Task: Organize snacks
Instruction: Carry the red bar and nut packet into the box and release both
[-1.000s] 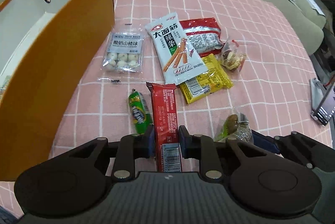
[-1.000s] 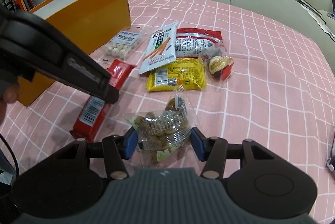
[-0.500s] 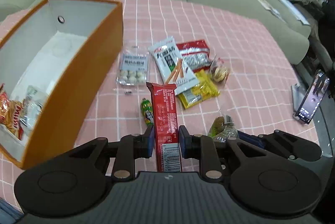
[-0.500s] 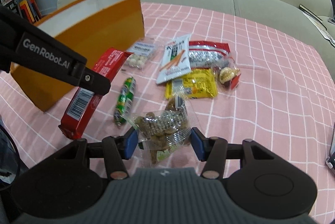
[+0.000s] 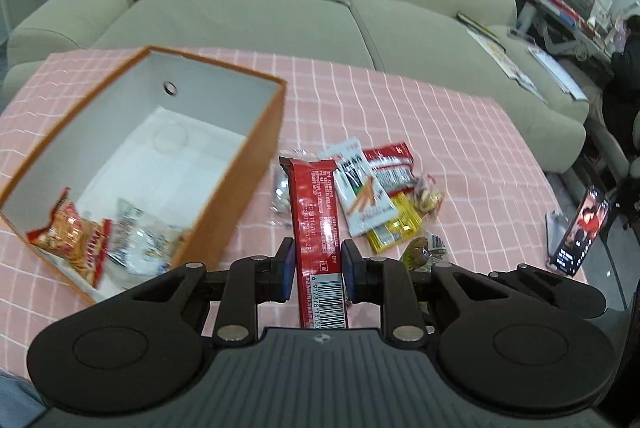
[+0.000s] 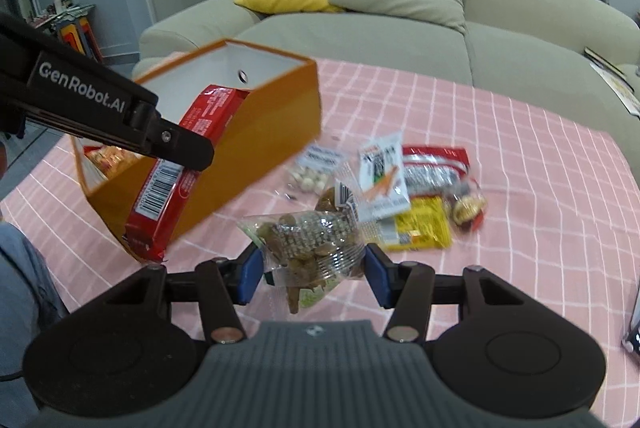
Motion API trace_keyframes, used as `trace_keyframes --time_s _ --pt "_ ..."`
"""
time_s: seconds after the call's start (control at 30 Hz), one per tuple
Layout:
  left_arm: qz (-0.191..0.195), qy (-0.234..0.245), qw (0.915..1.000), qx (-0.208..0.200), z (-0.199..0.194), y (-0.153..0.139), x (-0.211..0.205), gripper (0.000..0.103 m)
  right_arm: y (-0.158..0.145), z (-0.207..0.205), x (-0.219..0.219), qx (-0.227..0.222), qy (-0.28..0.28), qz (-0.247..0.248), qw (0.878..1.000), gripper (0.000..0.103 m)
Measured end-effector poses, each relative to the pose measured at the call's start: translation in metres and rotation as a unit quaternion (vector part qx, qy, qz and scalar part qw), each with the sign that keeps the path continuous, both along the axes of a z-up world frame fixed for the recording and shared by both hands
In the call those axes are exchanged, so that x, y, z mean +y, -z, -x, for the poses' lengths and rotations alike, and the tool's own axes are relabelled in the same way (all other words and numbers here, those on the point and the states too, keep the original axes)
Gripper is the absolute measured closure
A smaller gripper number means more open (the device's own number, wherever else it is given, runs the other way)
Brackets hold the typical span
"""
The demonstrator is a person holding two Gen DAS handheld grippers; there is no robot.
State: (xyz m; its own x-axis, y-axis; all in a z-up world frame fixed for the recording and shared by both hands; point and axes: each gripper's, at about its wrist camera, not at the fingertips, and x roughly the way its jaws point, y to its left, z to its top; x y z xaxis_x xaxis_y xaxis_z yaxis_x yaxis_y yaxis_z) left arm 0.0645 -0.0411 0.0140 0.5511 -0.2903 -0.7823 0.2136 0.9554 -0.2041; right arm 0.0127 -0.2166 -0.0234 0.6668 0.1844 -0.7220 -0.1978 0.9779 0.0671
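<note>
Left wrist view: left gripper (image 5: 316,266) grasps the red bar (image 5: 318,224), right gripper (image 6: 312,270) grasps the clear snack bag (image 6: 310,242); either may snag the orange box (image 5: 236,184) rim.

The worktop (image 5: 460,132) wears a pink cloth with white checks. The box (image 5: 236,188) is orange outside, white inside. The long wrapper (image 5: 316,212) is red with a white barcode patch. Blue fingers (image 6: 252,270) flank a clear bag (image 6: 316,244) of brown bits. One packet (image 6: 424,228) is yellow.

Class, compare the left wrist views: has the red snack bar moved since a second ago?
Yes. The red snack bar, clamped in the left gripper, has risen off the pink tablecloth and swung toward the orange box.
</note>
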Motion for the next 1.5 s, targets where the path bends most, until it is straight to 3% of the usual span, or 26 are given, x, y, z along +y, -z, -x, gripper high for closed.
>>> trace_keyframes --time_s 0.3,0.5,0.6,0.77,0.9,1.23,1.5 --pt "-0.011 -0.033 0.9988 -0.033 -0.012 -0.026 0.045 0.077 -0.032 -0.024 0.030 -0.039 -0.039 -0.003 0.998 0.051" --pt "-0.035 -0.046 0.9976 -0.039 -0.030 -0.034 0.075 0.077 -0.051 -0.051 0.056 -0.062 -0.094 -0.010 0.994 0.051" --pt "-0.042 -0.053 0.9969 -0.040 -0.041 -0.039 0.091 0.077 -0.060 -0.071 0.068 -0.064 -0.124 -0.028 0.990 0.051" --pt "-0.041 -0.064 0.9969 -0.020 -0.065 -0.034 0.119 0.077 -0.065 -0.107 0.100 -0.068 -0.180 -0.015 0.981 0.051" --pt "-0.039 -0.063 0.9971 0.019 -0.088 -0.011 0.133 0.077 -0.056 -0.136 0.128 -0.056 -0.217 0.010 0.974 0.051" --pt "-0.069 -0.072 0.9909 0.090 -0.130 0.049 0.151 0.077 0.004 -0.186 0.183 0.004 -0.277 0.148 0.949 0.052" --pt "-0.084 -0.045 0.9888 0.114 -0.147 0.066 0.145 0.077 0.046 -0.209 0.195 0.083 -0.293 0.167 0.938 0.052"
